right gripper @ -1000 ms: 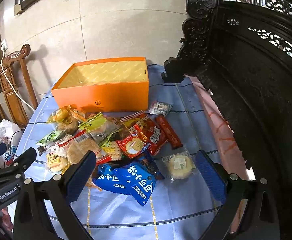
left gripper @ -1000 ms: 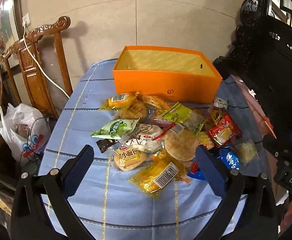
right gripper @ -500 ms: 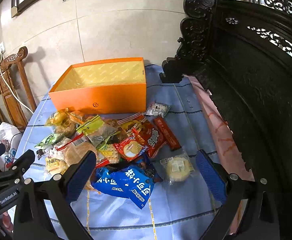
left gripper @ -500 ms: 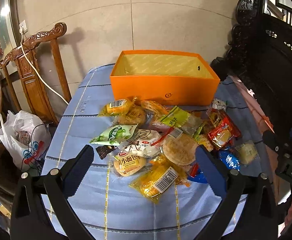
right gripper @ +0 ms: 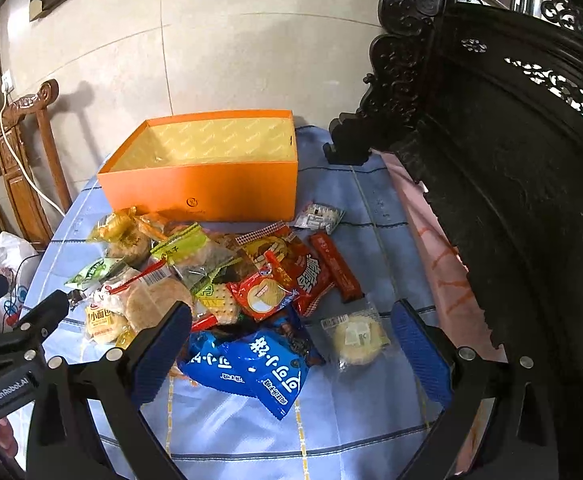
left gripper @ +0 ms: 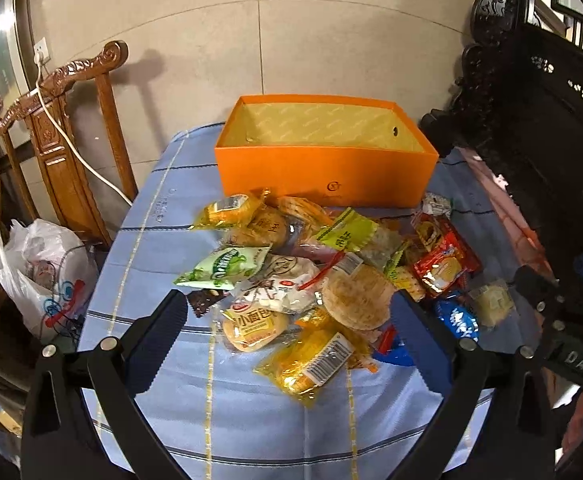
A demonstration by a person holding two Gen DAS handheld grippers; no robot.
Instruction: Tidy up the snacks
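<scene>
We hold two hand-held grippers above a tabletop (left gripper: 139, 240) covered in a blue striped cloth, where a heap of wrapped snacks (left gripper: 331, 280) lies spread in front of an open orange box (left gripper: 323, 176). The left hand-held gripper (left gripper: 291, 336) hangs with its jaws spread wide and nothing between them, framing the near edge of the heap: a yellow packet with a barcode (left gripper: 311, 364) lies closest, just behind it a small bun in a yellow-labelled wrapper (left gripper: 251, 324) and a round flat cake in clear film (left gripper: 357, 298). A green-and-white packet (left gripper: 223, 266) rests on the left side of the pile. The right hand-held gripper (right gripper: 291, 344) is likewise spread wide and empty, poised over a crumpled blue bag (right gripper: 251, 364) and a pale round pastry in clear wrap (right gripper: 355, 338), which lies apart from the heap on the cloth. Behind these sit a red packet showing a biscuit (right gripper: 265, 294) and a slim red bar (right gripper: 335, 266), with a small clear-wrapped sweet (right gripper: 319, 216) near the box's right corner. The box stands at the far side of the tabletop, its yellow-lined interior showing no snacks inside. A carved wooden chair (left gripper: 63, 136) and a white plastic bag (left gripper: 39, 276) stand to the left; dark carved furniture (right gripper: 511, 160) rises on the right.
</scene>
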